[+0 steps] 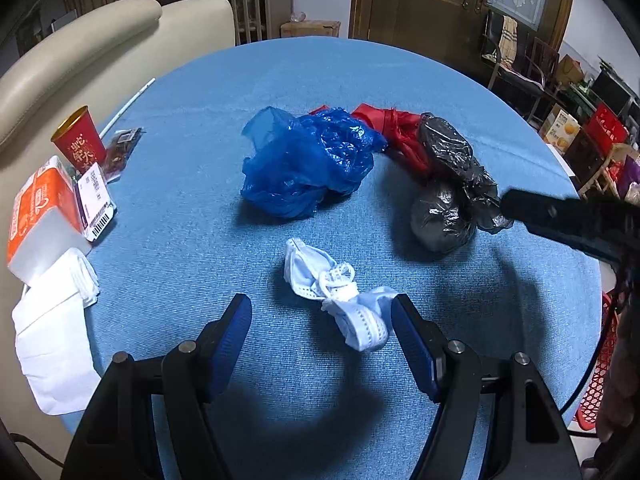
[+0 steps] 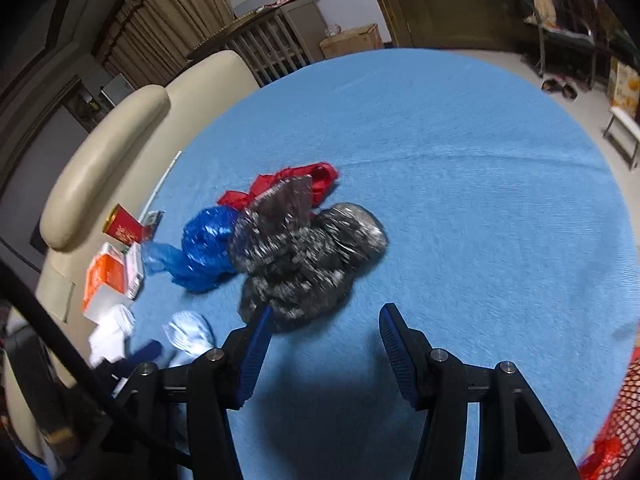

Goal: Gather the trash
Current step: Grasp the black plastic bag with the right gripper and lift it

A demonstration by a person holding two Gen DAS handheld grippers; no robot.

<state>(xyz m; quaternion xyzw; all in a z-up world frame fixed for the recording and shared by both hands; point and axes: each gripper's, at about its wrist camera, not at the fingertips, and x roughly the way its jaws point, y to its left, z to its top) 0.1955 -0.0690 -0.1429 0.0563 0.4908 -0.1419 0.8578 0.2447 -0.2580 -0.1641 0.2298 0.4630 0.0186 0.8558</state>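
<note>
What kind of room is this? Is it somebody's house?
Probably a home's living room. A cream sofa sits behind the round table with its blue cloth, curtains hang by the wall, and a wooden door with patterned glass stands beyond.

Three plastic bags (image 1: pixel 308 160), one face mask (image 1: pixel 340 292), one red cup (image 1: pixel 80 144), two cartons (image 1: pixel 40 216), one tissue pile (image 1: pixel 52 328).

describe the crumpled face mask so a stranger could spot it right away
On the blue tablecloth, look nearest the open left gripper, in front of the blue plastic bag and black bag. The face mask is the only pale blue-and-white item there, small, with knotted white ear loops.
</note>
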